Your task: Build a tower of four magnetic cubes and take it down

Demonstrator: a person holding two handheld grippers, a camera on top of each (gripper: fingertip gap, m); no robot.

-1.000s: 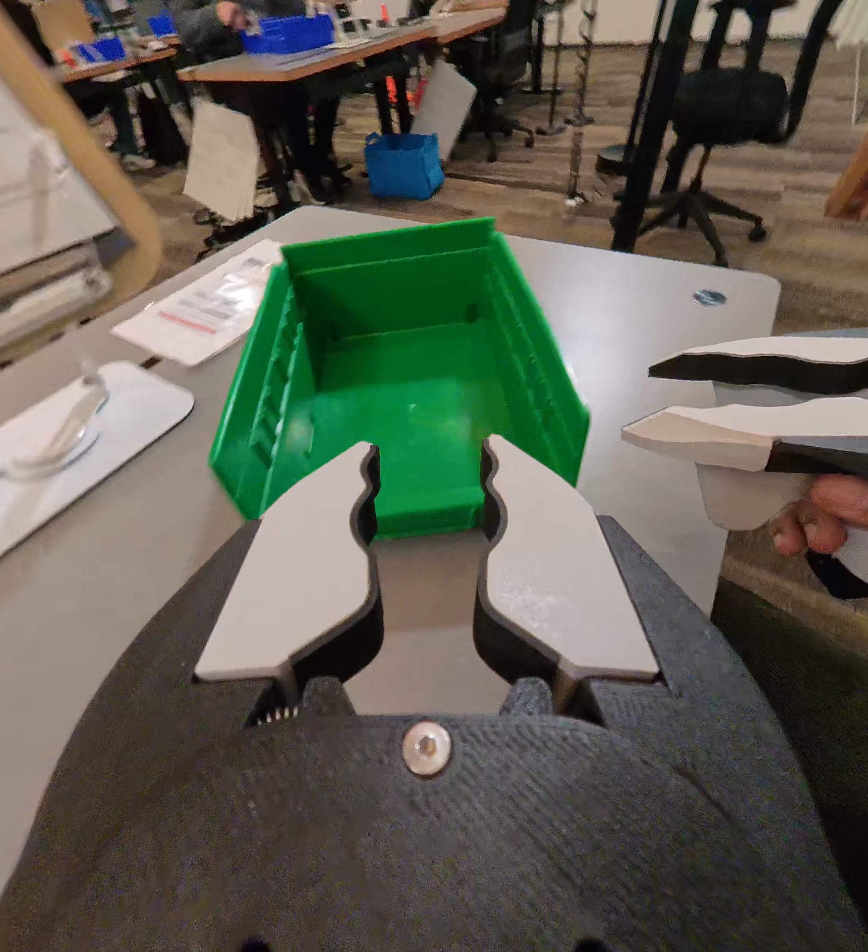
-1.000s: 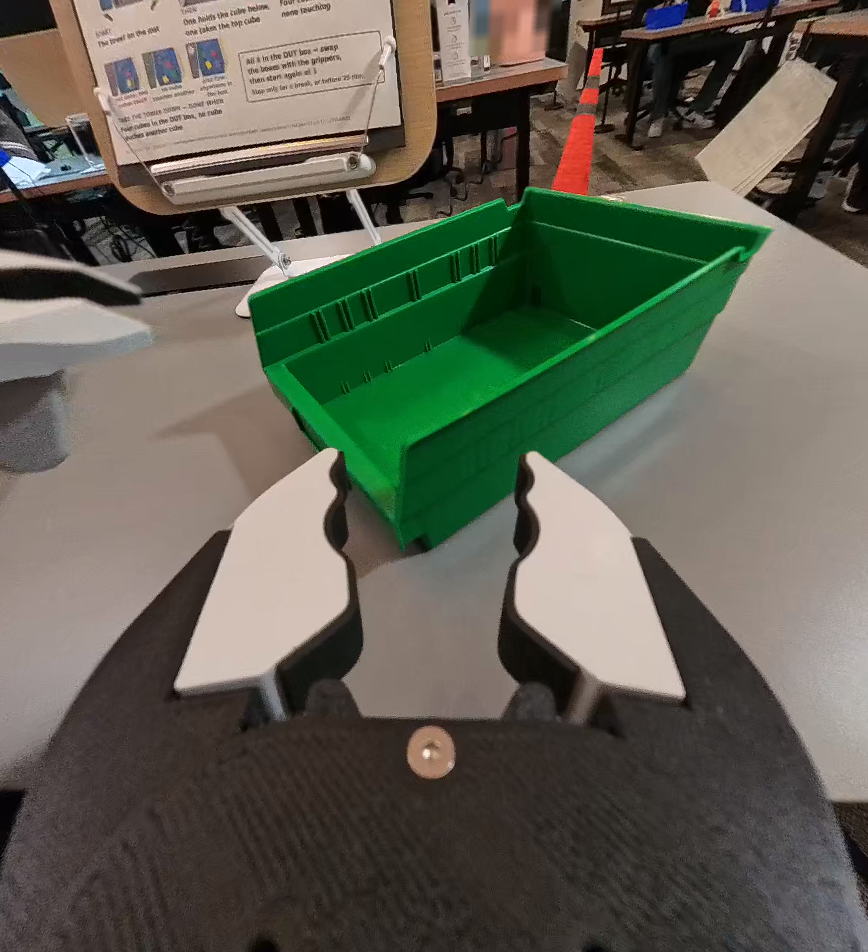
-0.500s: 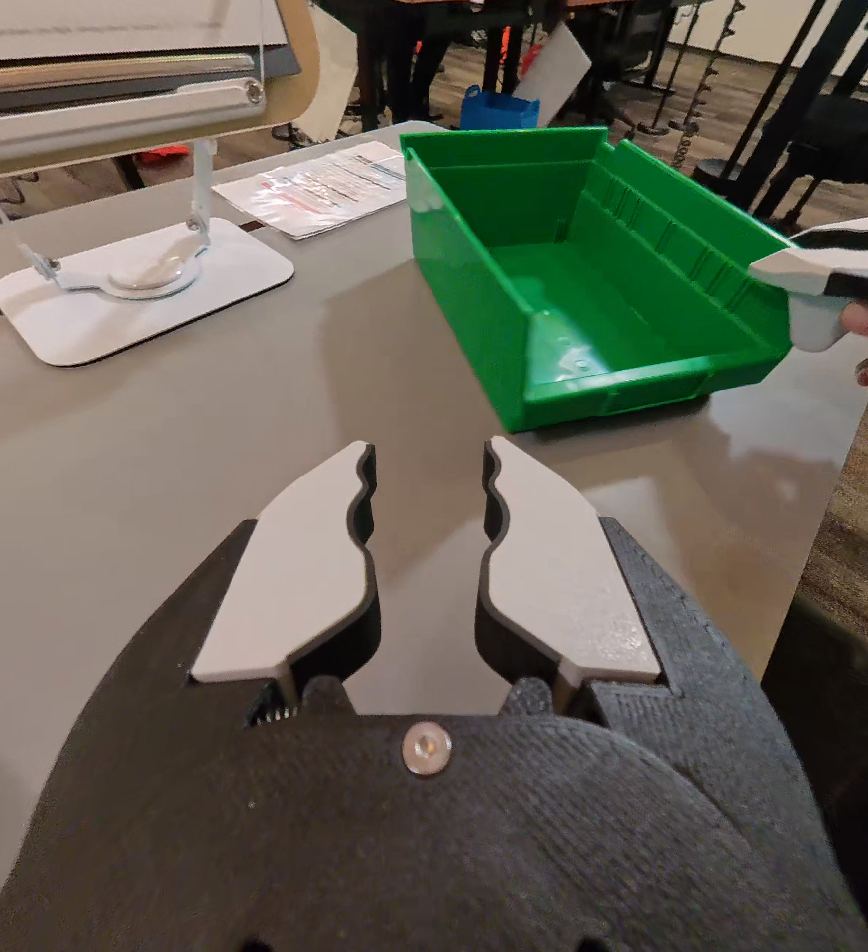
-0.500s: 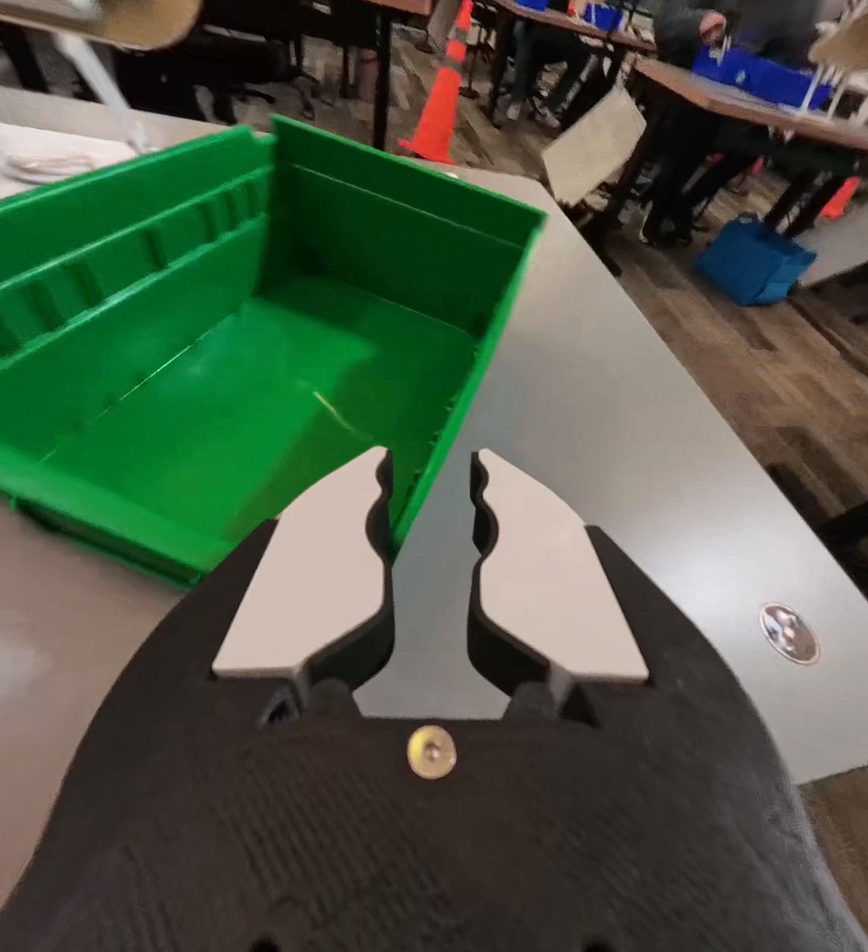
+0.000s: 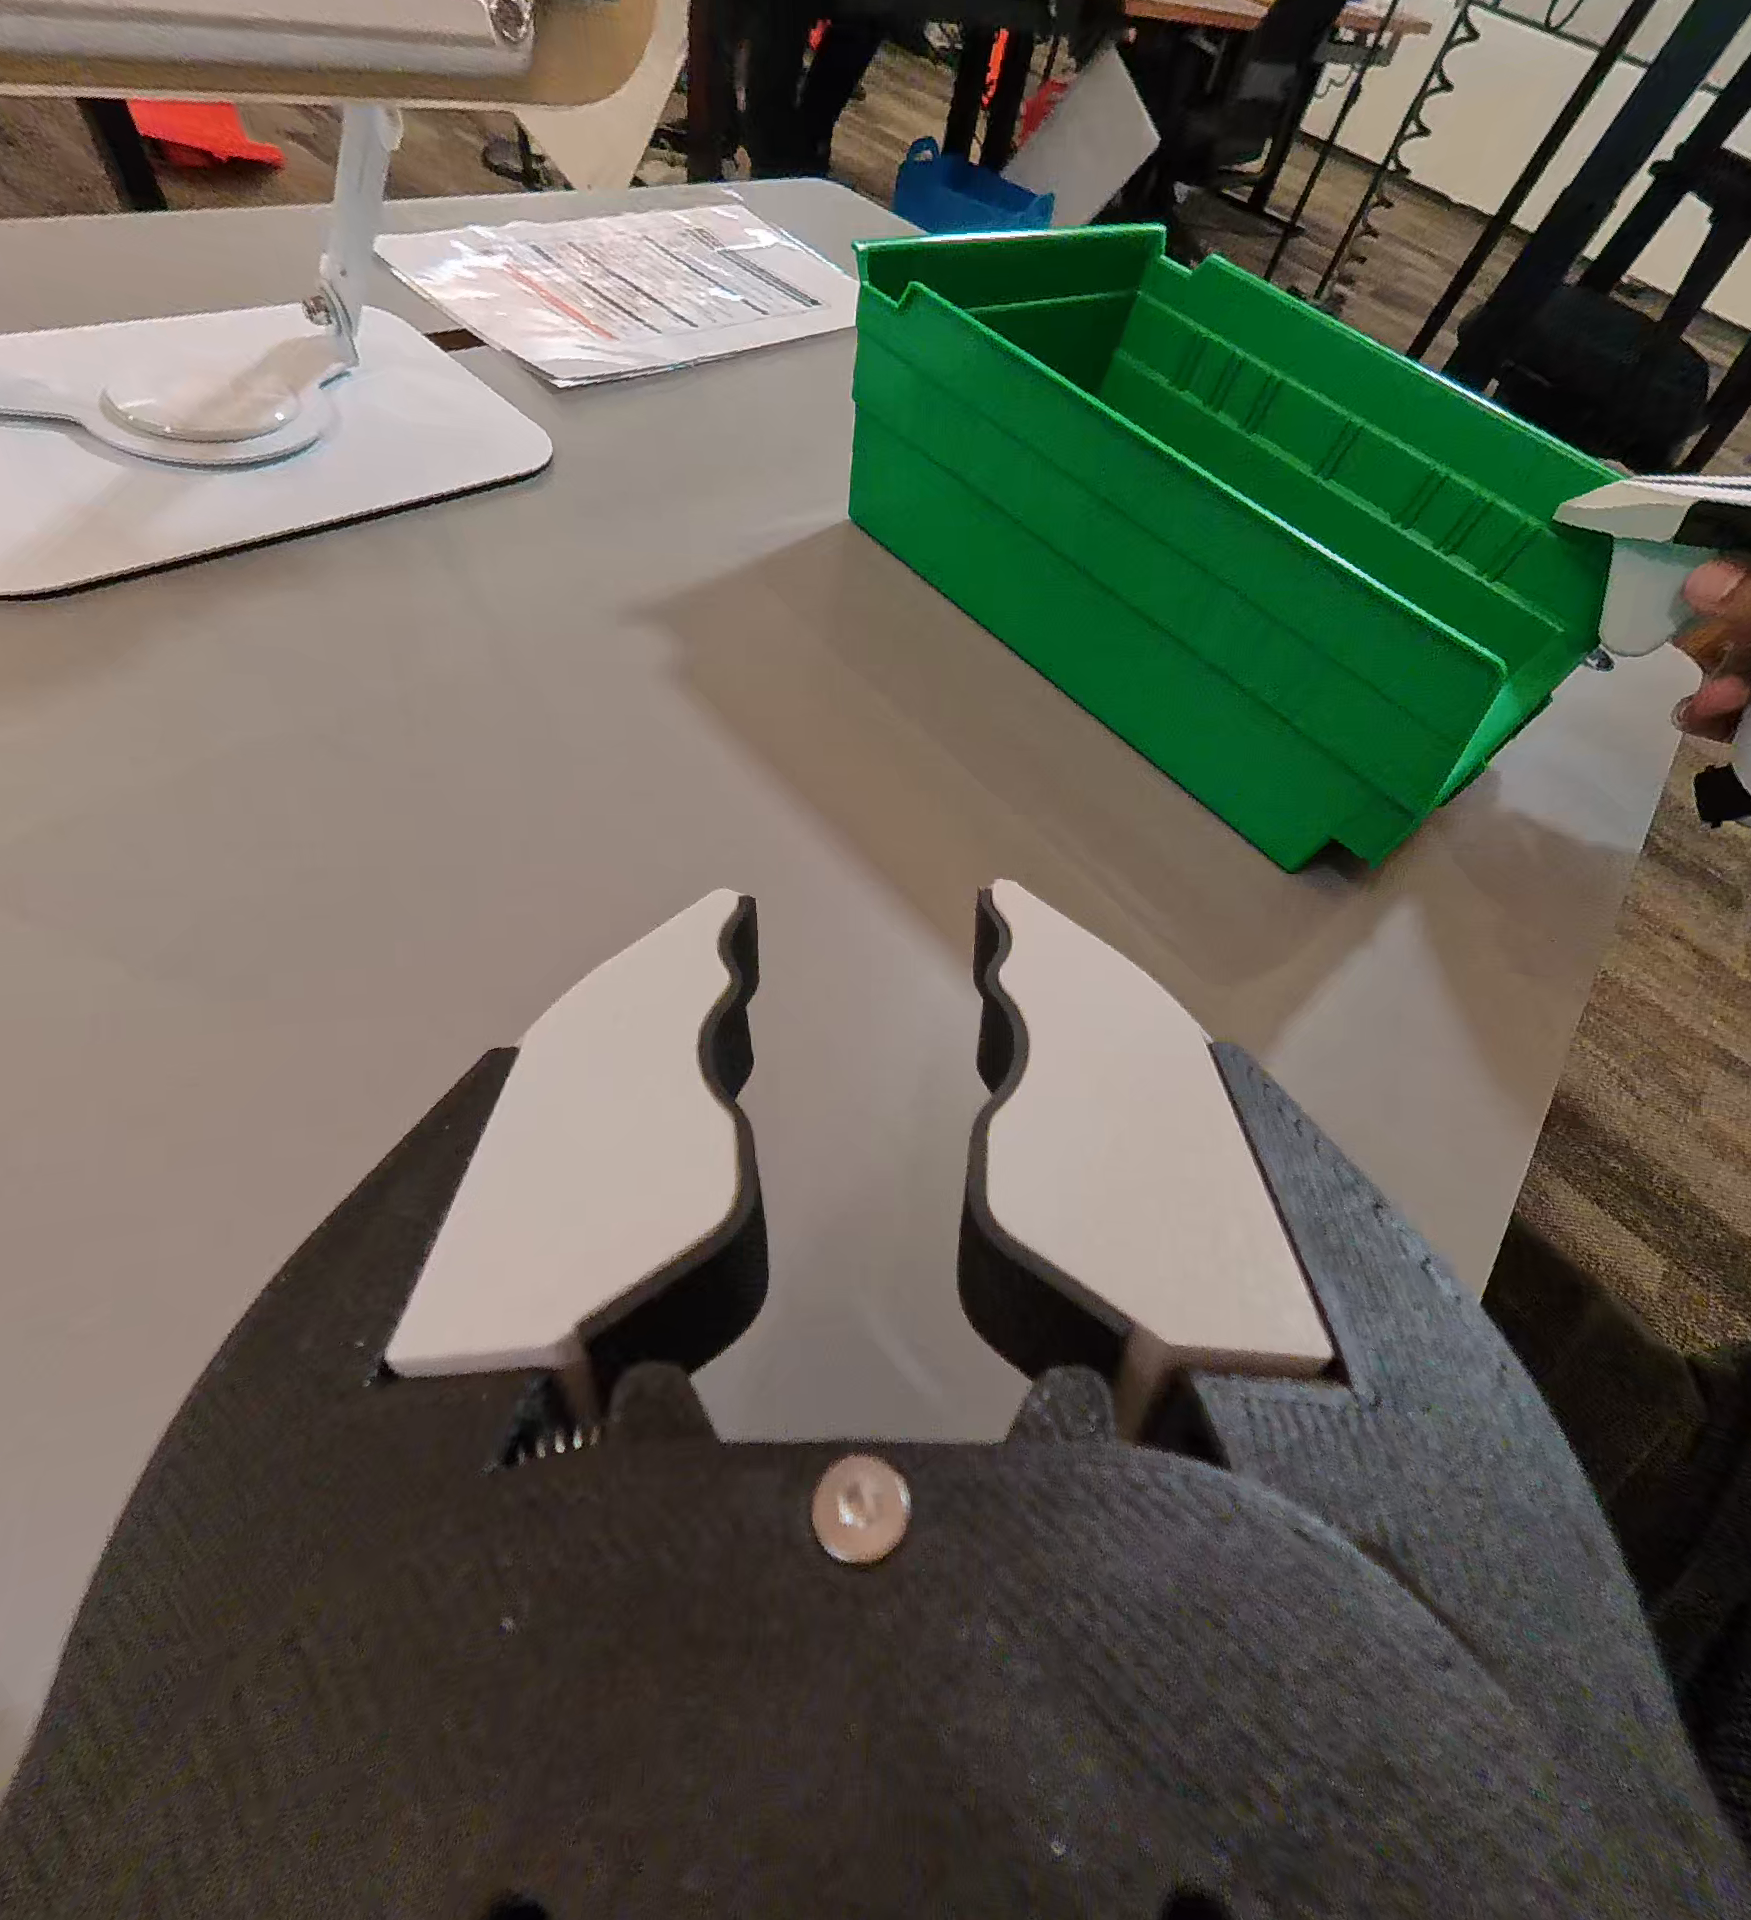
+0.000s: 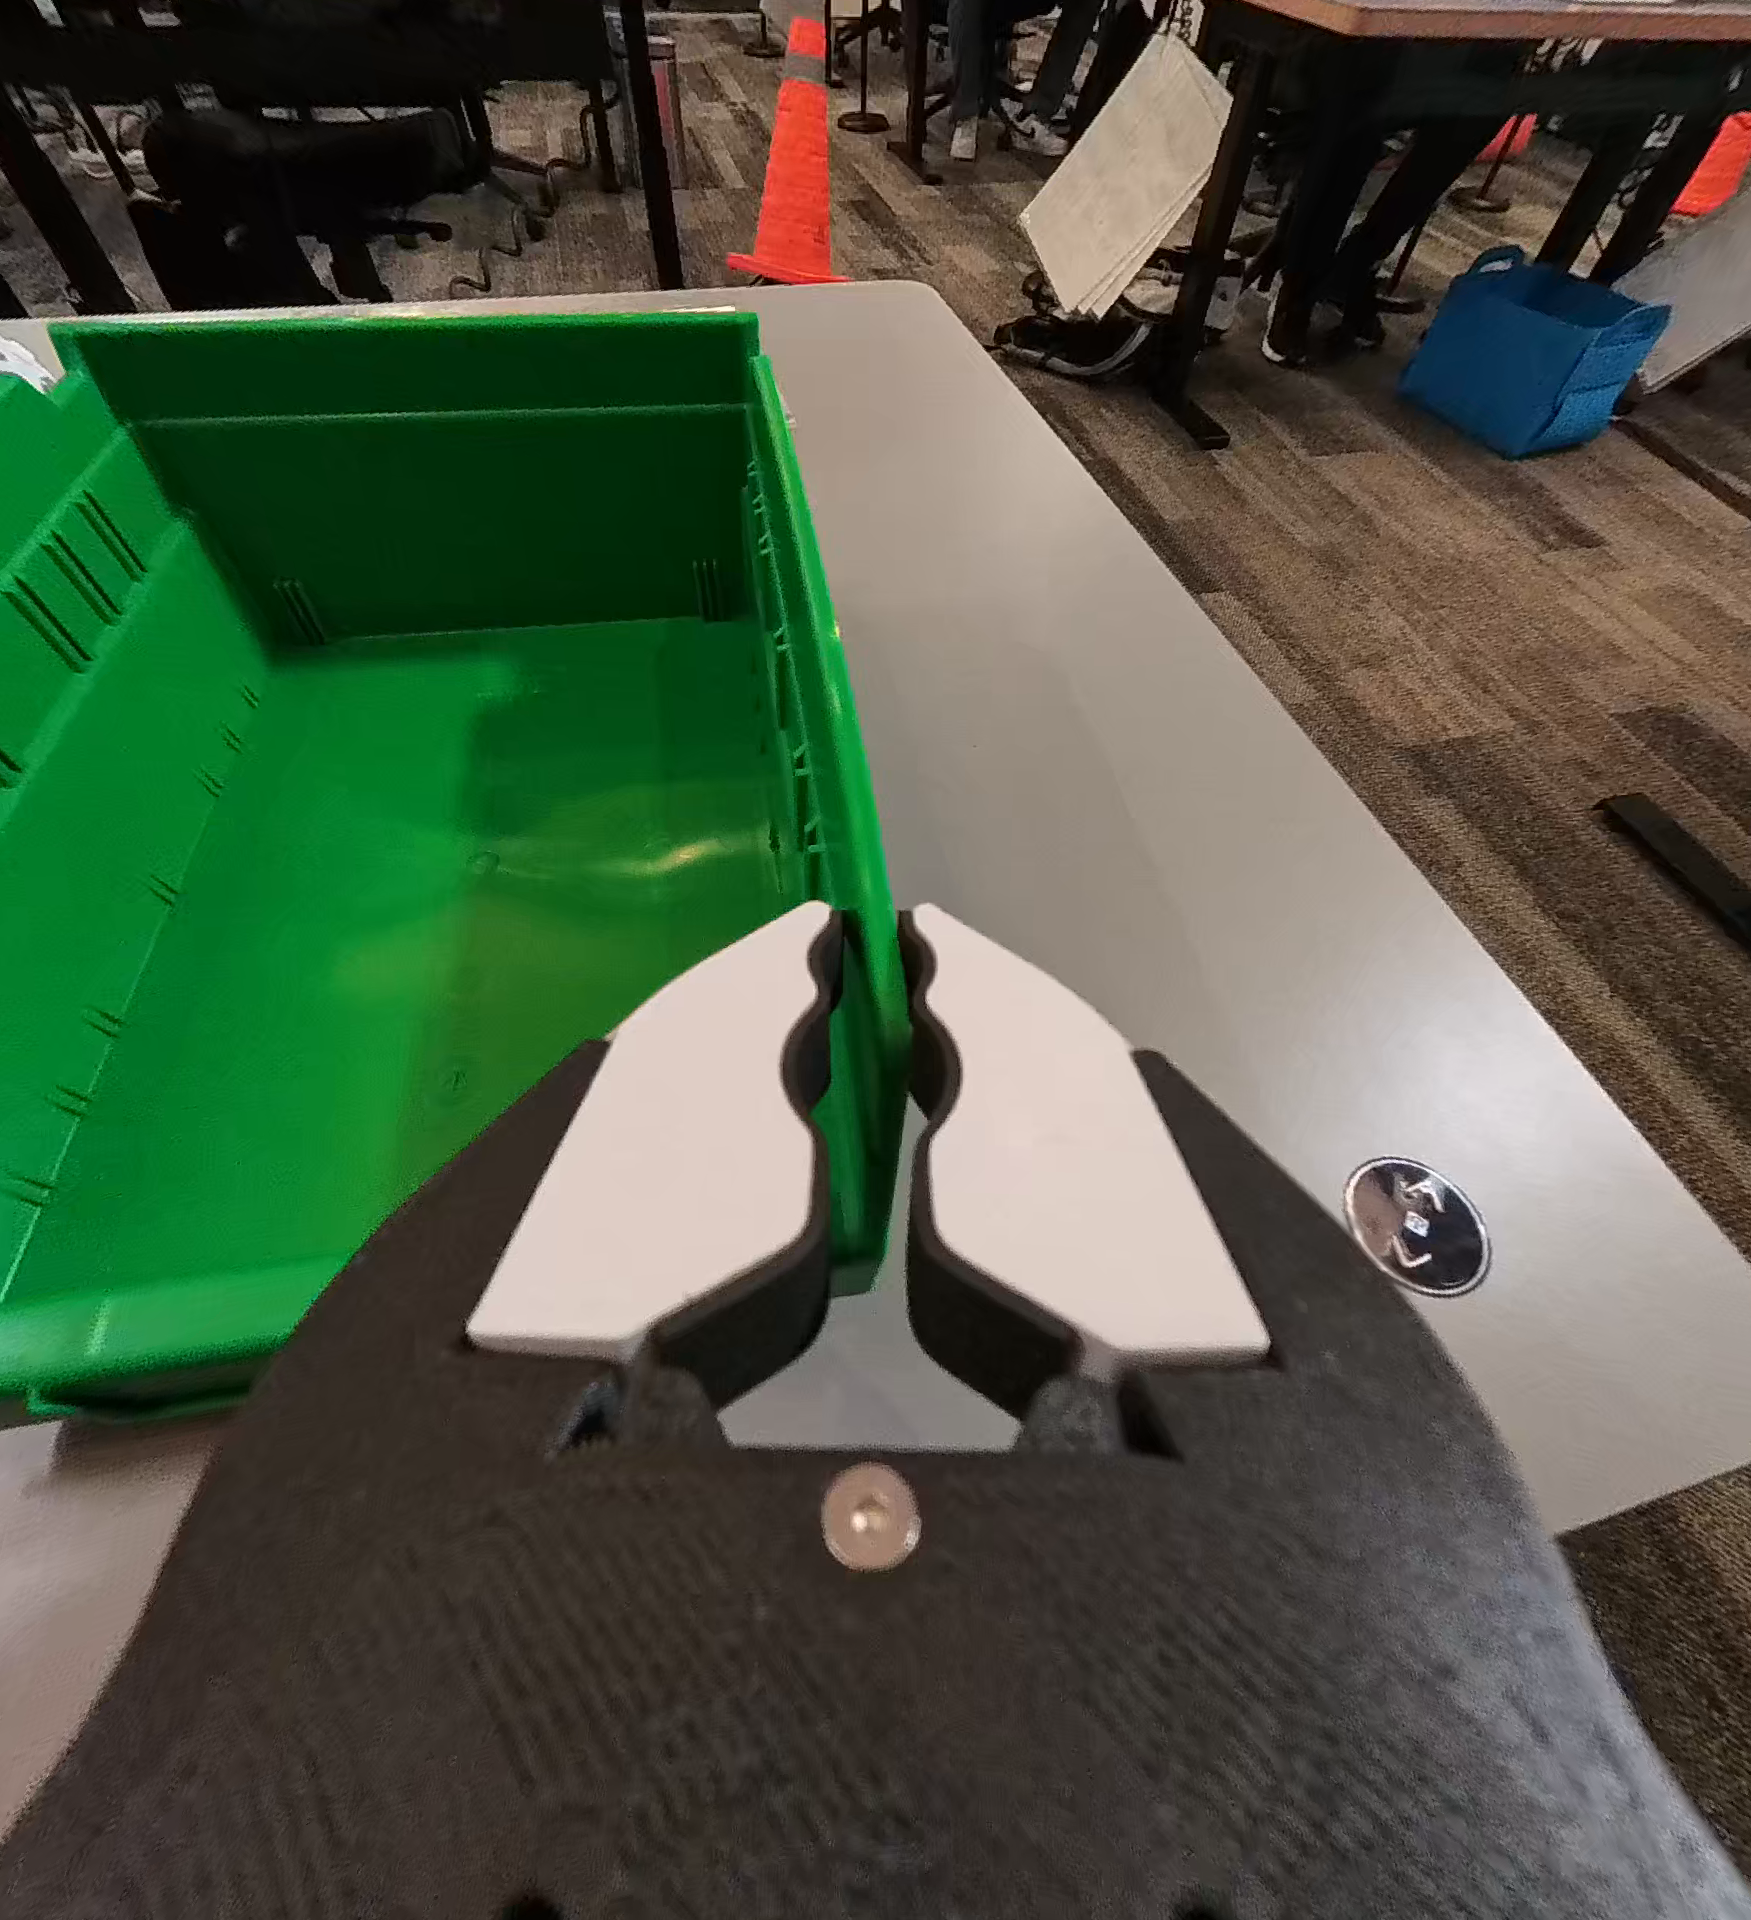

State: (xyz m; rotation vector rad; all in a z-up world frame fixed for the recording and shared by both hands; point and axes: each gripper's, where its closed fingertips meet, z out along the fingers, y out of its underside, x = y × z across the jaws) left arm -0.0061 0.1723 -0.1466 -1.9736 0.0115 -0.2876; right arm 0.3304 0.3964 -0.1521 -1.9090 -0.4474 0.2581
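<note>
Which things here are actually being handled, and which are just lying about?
Being handled: green bin, its side wall clamped by the right gripper.

Lying about: white stand base, plastic-sleeved sheet, grey table. The left gripper is open, holding nothing.

The bin [image 6: 383, 831] is glossy green plastic; the tabletop [image 5: 435, 779] smooth grey with a soft sheen. Each hand-held gripper [image 5: 863, 914] has a rough, matt black body and smooth pale fingers [image 5: 590, 1143].
</note>
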